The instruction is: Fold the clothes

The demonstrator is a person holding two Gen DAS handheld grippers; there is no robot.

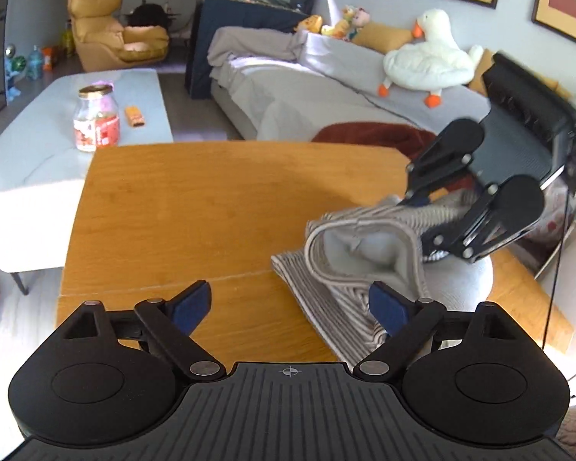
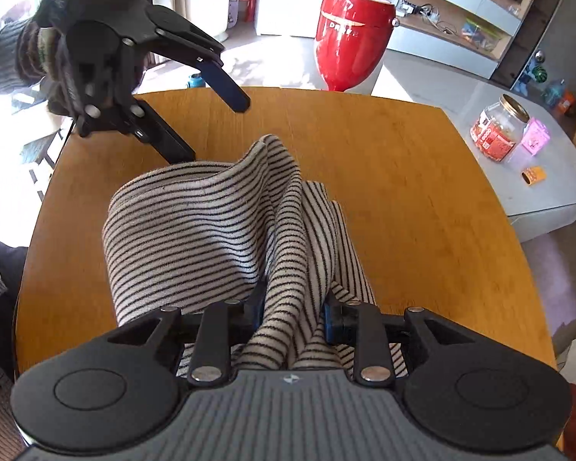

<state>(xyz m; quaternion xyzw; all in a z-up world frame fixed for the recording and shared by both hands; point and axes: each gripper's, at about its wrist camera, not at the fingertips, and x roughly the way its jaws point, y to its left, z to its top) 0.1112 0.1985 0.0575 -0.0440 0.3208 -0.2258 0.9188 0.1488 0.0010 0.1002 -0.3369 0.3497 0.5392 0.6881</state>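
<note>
Right wrist view: the right gripper (image 2: 293, 313) pinches a bunched fold of a striped knit garment (image 2: 196, 230), lifting it off the round wooden table (image 2: 403, 176), where its other end lies. The left gripper (image 1: 290, 305) hovers beside the cloth, jaws spread wide and empty. Soft, light and limp, the ribbed fabric will likely sag; hemmed edges look the surest hold.
</note>
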